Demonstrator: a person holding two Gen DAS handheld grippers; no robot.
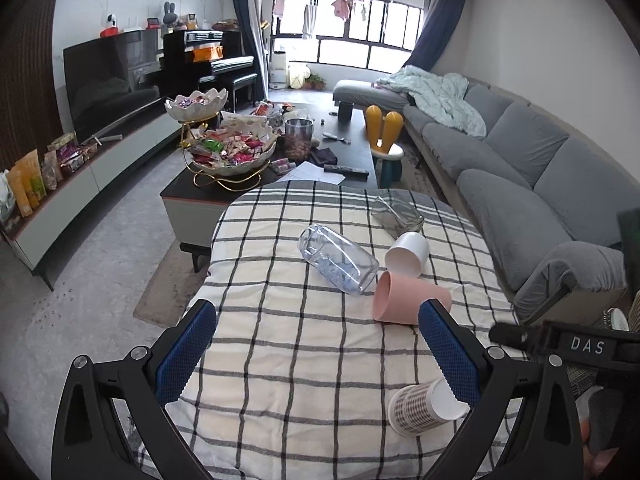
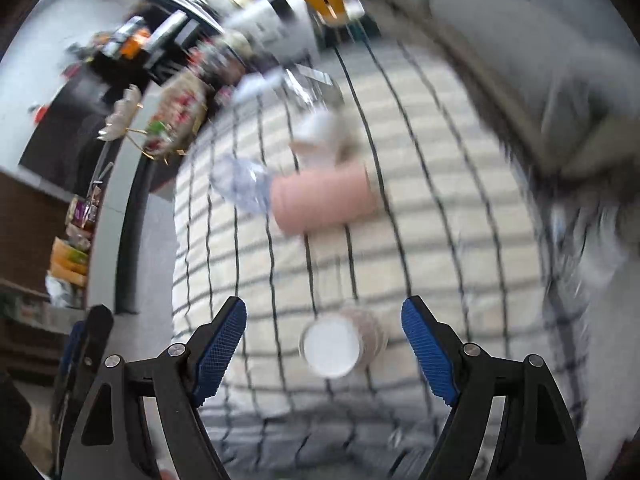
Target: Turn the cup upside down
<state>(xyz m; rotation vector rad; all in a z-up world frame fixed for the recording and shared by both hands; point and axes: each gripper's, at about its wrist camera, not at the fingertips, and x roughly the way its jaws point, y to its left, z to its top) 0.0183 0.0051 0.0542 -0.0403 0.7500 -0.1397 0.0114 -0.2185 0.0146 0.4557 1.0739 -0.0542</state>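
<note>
The right hand-held gripper is seen spread wide, nothing between its blue pads; its view is smeared by motion blur. Directly between and just beyond its fingers lies the patterned paper cup, on its side on the checked tablecloth, white mouth turned toward the camera. The left hand-held gripper is likewise spread and empty, held above the near part of the tabletop; in its view the same paper cup lies just beside its right pad.

The step in hand is judged to be the approach and grasp of the paper cup by the right hand-held gripper. It would best be done with the fingers lowered to either side of the cup wall, near mid-height, and closed gently, since thin paper is likely to crush. Once pinched, the cup would be lifted clear of the cloth, turned until the mouth faces down, and set flat on its rim.

Farther out lie a pink cup, a white cup, a clear plastic jar and a glass container, all tipped over and well apart from the paper cup.
</note>
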